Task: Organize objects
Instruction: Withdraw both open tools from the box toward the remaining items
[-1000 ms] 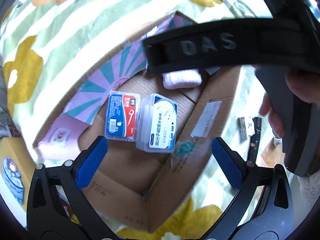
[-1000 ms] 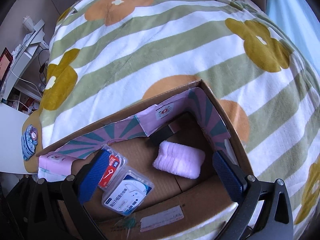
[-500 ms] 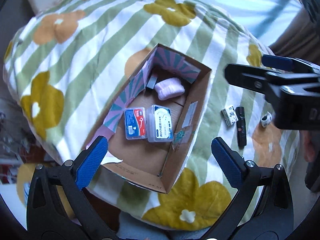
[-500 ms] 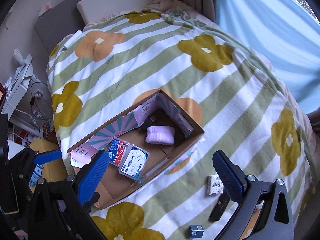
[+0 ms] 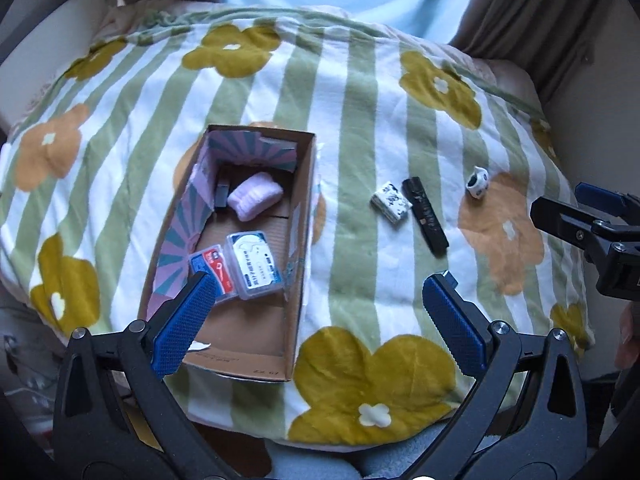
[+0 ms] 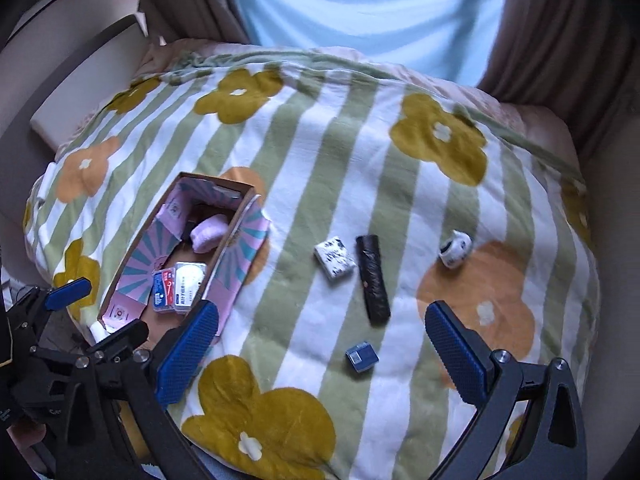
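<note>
An open cardboard box [image 5: 296, 280] lies on the striped flowered blanket, also in the right wrist view [image 6: 120, 280]. It holds a pink rolled cloth [image 5: 254, 196], a small dark item [image 5: 221, 196] and two clear floss cases [image 5: 236, 268]. To its right on the blanket lie a white patterned packet [image 5: 391, 201], a black roll [image 5: 425, 216] and a small black-and-white cup [image 5: 477, 184]. A small blue box [image 6: 361, 357] shows in the right wrist view. My left gripper [image 5: 320, 324] is open and empty above the box's near end. My right gripper [image 6: 324, 352] is open and empty above the blue box.
The blanket [image 5: 360, 100] covers a bed with a pillow [image 6: 80, 92] at the far left and curtains [image 6: 560, 20] behind. The bed's front edge falls away below both grippers. The right gripper's fingers [image 5: 568, 216] reach in from the right edge of the left wrist view.
Both grippers have pulled up and back from inside the box to high above the bed. The loose items right of the box have come into view.
</note>
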Demonstrator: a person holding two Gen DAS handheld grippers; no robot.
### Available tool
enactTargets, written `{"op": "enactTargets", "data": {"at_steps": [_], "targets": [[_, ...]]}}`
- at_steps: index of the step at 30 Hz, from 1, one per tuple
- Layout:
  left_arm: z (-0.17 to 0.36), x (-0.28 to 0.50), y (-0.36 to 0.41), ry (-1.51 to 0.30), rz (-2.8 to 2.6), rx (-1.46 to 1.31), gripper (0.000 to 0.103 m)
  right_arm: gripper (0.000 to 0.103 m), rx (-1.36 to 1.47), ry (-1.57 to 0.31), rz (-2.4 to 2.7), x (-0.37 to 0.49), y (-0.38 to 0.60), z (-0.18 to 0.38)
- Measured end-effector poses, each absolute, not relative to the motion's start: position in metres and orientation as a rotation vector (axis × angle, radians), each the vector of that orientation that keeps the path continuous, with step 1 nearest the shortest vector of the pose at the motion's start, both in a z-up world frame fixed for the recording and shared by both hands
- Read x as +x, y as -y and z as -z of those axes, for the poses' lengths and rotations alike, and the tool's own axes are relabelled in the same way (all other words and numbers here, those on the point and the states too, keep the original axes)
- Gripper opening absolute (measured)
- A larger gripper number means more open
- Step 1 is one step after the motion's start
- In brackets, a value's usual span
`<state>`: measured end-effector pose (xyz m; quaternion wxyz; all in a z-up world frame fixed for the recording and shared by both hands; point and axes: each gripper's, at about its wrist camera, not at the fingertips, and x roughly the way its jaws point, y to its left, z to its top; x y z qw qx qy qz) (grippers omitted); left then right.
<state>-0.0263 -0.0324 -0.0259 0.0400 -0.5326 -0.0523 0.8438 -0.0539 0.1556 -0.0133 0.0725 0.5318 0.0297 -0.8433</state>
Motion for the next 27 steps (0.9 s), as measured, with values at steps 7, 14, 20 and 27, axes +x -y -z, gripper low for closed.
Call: {"op": "enactTargets", "data": {"at_steps": [7,14,20,27], "targets": [[0.024,-0.024,-0.011,0.030,-2.495,-1.576,0.103,0.103,1.662,0.054,2.663,-0.017,-0.204,0.019],[0.026,-0.027,-0.033,-0.016,-2.432,-1.558,0.103,0.103,1.661,0.114,2.721,-0.009,-0.226,0.016],[0.028,-0.039,-0.043,-0.032,-2.405,-1.558,0.103,0.103,1.667,0.148,2.743,-0.014,-0.240,0.017],[0.041,-0.067,-0.057,-0.064,-2.366,-1.580,0.103,0.103,1.691,0.174,2.728,-0.034,-0.256,0.030]]}}
